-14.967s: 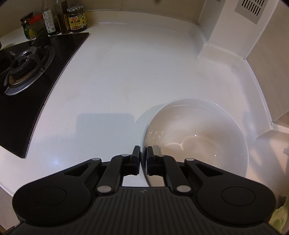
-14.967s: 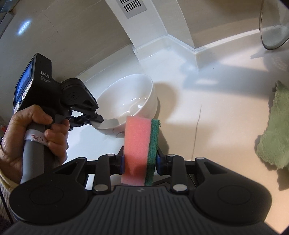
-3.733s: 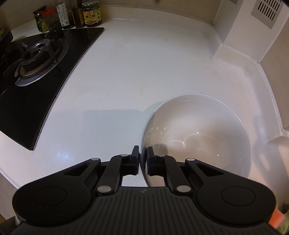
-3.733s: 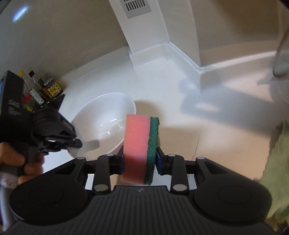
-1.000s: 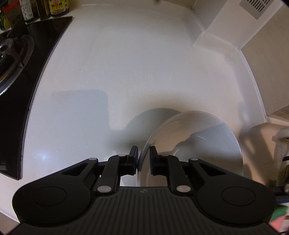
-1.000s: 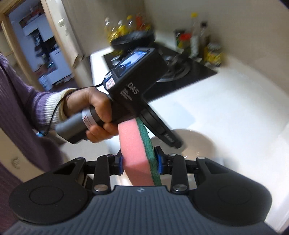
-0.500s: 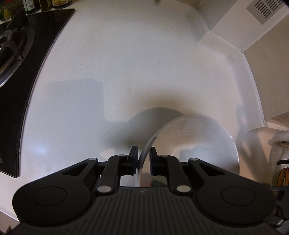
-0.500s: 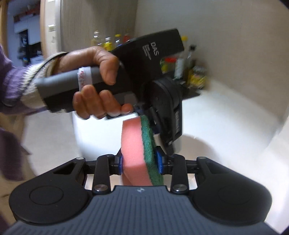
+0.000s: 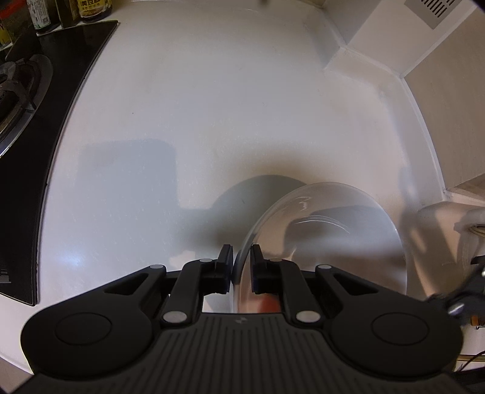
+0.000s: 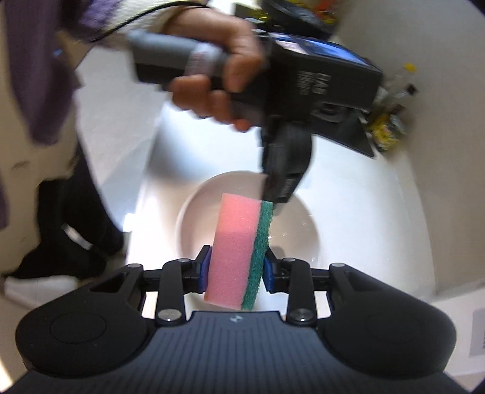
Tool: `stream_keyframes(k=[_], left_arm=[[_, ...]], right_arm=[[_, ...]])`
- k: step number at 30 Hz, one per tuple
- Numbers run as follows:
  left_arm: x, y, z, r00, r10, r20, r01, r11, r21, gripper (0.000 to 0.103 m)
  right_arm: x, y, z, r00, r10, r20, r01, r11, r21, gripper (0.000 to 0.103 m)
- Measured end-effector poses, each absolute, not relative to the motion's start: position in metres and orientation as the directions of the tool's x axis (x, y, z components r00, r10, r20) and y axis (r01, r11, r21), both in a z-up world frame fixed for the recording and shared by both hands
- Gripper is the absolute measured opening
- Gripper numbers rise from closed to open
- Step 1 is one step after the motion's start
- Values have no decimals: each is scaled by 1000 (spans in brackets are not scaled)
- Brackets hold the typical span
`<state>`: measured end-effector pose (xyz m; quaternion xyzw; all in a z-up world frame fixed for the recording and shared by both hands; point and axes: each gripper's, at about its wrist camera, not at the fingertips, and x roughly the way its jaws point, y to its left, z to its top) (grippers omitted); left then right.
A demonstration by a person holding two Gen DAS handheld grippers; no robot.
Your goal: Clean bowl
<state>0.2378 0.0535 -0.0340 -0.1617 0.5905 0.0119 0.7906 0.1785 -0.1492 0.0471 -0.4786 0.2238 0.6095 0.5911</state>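
Observation:
A white bowl (image 9: 330, 230) is held above the white counter, blurred in the left wrist view. My left gripper (image 9: 241, 260) is shut on the bowl's near rim, one finger inside and one outside. The bowl also shows in the right wrist view (image 10: 200, 224), seen from above. My right gripper (image 10: 236, 266) is shut on a pink sponge with a green scouring side (image 10: 236, 245), held upright over the bowl's opening. The left gripper (image 10: 275, 194) in the person's hand grips the bowl's far rim in that view.
A black gas hob (image 9: 27, 127) lies at the left of the counter (image 9: 197, 100), with bottles and jars (image 9: 69, 12) behind it. A white wall column with a vent (image 9: 424, 18) stands at the back right. The person's body and legs (image 10: 60, 181) are beside the counter.
The right gripper with the sponge has swung over the bowl and now looks down into it. The bowl in the left gripper has shifted slightly and tilted.

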Motion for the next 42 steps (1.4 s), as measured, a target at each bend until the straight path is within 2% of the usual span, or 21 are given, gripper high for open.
stream_keyframes(k=[7,13,15,18,20,25,30,31,36,39,42], left_arm=[[243,48,-37,305,-157,-939,-195,955,-223,12],[245,48,-38,304,-156,-940,-175,961,-216,13],[244,46,-39,304,-144,-942,-160,967,-200,13],[243,42,-39,303,-132,-944,-145,972,-183,13],[244,39,-39,303,-126,-944,-137,975,-174,12],[244,35,-39,306,-112,-945,-117,981,-154,12],[243,35,-39,311,-113,-944,-119,981,-156,11],[243,35,-38,314,-113,-943,-122,980,-158,11],[242,32,-38,327,-94,-940,-128,981,-143,13],[243,30,-38,330,-92,-939,-134,980,-144,14],[243,29,-38,331,-91,-939,-136,980,-143,16]], right_arm=[[177,-116,30,118,522,-845,-950,-190,-249,29],[155,-111,32,96,338,-936,-811,-519,-270,29],[149,-110,34,142,226,-964,-726,-638,-257,28],[145,-114,39,217,147,-965,-625,-738,-253,28],[143,-115,40,293,159,-943,-562,-769,-305,28],[154,-133,26,446,329,-832,-351,-791,-501,28],[146,-144,-10,506,302,-808,-214,-863,-457,27],[146,-145,-14,513,290,-808,-216,-867,-448,28],[150,-132,4,452,139,-881,-476,-798,-370,27],[157,-110,30,275,62,-959,-716,-653,-247,28],[173,-98,43,136,73,-988,-846,-511,-154,27]])
